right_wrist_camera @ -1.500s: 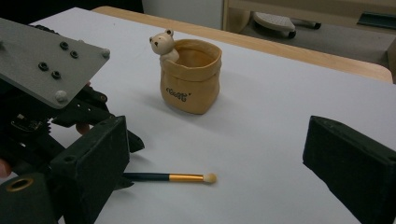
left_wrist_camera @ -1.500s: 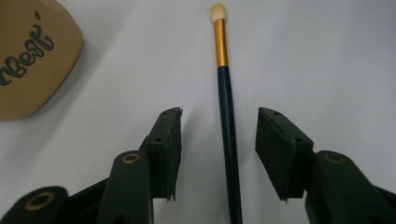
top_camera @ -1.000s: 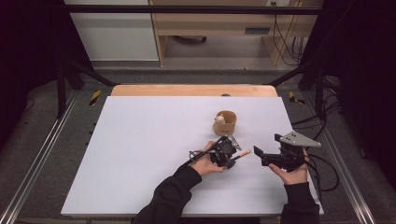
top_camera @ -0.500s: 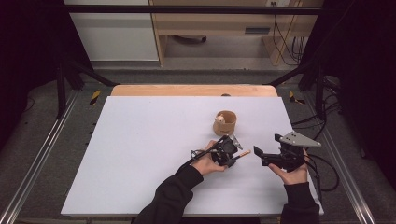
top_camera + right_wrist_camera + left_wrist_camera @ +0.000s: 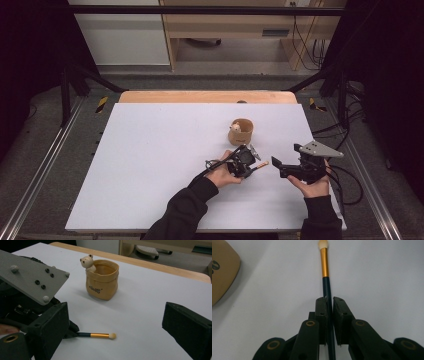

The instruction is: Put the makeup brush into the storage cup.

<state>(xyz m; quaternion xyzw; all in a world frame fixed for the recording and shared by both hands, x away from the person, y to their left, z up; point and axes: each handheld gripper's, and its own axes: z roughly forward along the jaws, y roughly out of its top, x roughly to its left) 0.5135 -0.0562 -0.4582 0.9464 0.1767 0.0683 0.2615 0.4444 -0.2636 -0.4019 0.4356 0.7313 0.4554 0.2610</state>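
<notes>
The left claw [image 5: 329, 302], just closing, pinches a small brush [image 5: 325, 272]; likely gripped. The right claw [image 5: 115, 322] gapes, released. Lift level toward the pouch [image 5: 241, 131].

Tan pouch-shaped cup [image 5: 241, 132] with bear figurine [image 5: 87, 262] on white table [image 5: 150, 165]

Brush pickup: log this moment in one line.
left gripper: closing on brush handle | right gripper: open, empty | bear pouch: upright, apart
</notes>
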